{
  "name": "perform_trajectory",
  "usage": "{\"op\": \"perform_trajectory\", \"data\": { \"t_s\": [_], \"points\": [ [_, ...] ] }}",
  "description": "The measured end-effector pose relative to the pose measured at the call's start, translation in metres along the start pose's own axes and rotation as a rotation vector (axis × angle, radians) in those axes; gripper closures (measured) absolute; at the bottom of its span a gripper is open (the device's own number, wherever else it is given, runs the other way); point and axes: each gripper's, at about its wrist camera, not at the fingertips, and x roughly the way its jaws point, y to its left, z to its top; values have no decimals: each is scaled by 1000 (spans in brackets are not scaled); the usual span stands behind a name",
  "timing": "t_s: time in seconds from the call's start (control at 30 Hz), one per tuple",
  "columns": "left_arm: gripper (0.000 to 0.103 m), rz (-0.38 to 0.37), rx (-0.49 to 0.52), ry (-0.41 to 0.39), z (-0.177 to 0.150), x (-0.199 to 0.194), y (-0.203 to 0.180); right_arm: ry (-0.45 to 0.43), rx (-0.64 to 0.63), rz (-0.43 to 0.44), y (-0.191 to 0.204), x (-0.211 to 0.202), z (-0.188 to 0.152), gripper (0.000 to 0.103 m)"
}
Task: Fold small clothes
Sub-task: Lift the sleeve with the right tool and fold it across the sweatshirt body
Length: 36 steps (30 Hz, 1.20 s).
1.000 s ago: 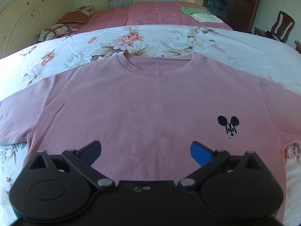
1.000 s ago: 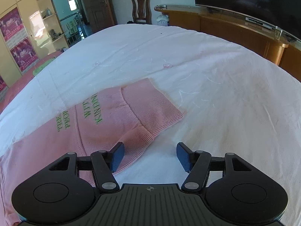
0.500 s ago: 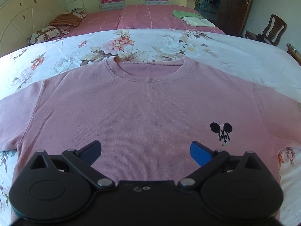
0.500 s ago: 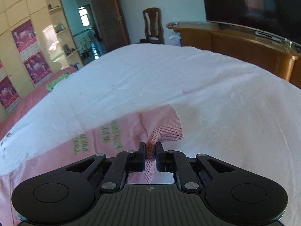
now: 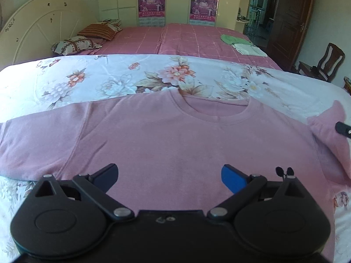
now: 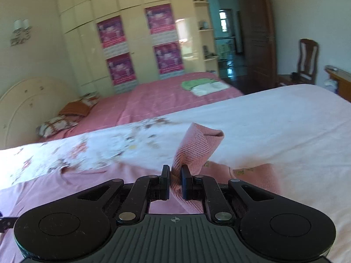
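Jaws of the right gripper (image 6: 175, 183), open a second ago, now pinch the ribbed cuff (image 6: 198, 144) of the pink knit sweater (image 5: 186, 140) spread on the floral bedsheet (image 5: 109, 81), lifting it at three o'clock to fold inward, while the left gripper (image 5: 170, 176) hovers wide open.

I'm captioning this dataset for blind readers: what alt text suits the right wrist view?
The right gripper is shut on the ribbed cuff of a pink sweater, lifting it above a floral bedsheet. Behind stands a pink bed.
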Motion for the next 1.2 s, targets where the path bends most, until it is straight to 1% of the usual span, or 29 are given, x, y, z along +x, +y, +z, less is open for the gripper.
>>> {"op": "perform_trajectory", "data": {
  "t_s": [0.07,0.17,0.2,0.27,0.3,0.37,0.4,0.43,0.47,0.5,0.6,0.67,0.73,0.8,0.87,0.9,0.93,0.97,1.0,1.03,1.07,1.1,1.2],
  "points": [
    [3,-17,-26,8,1,3,15,51,-39,58,36,20,-17,94],
    [3,-60,-55,42,2,11,28,150,-69,124,75,48,-44,93],
    [3,-79,-60,48,2,13,29,179,-89,126,84,55,-52,93],
    [3,-139,-59,60,3,18,28,215,-122,117,93,61,-61,93],
    [3,-166,-58,68,4,20,25,220,-125,124,95,60,-62,90],
    [3,-232,-66,85,6,26,17,200,-119,108,89,51,-61,63],
    [3,-268,-77,99,8,30,12,172,-117,83,83,43,-60,36],
    [3,-308,-87,118,10,35,5,142,-120,60,77,34,-59,31],
    [3,-349,-94,137,11,41,-4,121,-131,30,70,25,-57,31],
    [3,-374,-98,149,12,46,-12,119,-139,-1,63,20,-58,31],
    [4,-433,-86,188,13,64,-41,117,-133,-98,33,1,-61,31],
    [4,-480,-109,229,11,78,-59,121,-112,-150,14,-9,-65,31],
    [4,-485,-130,263,8,90,-71,122,-93,-192,-1,-16,-70,31],
    [4,-496,-157,274,4,97,-78,114,-74,-222,-15,-26,-73,31],
    [5,-508,-194,256,1,100,-80,105,-64,-252,-25,-33,-76,31],
    [7,-525,-216,247,0,101,-81,102,-59,-262,-30,-35,-77,31],
    [14,-540,-230,240,0,101,-82,100,-50,-272,-35,-37,-78,31],
    [24,-562,-235,232,0,103,-84,100,-39,-279,-39,-39,-78,31],
    [65,-594,-237,231,0,106,-85,98,-26,-283,-43,-41,-79,31],
    [82,-619,-249,257,-1,112,-87,95,-16,-286,-46,-43,-79,31],
    [82,-624,-273,286,-2,117,-87,92,-7,-290,-49,-45,-80,31],
    [82,-618,-293,291,-4,121,-88,91,-3,-293,-50,-45,-79,31],
    [82,-610,-319,277,-4,124,-89,88,0,-303,-53,-47,-81,31]
  ]
}}
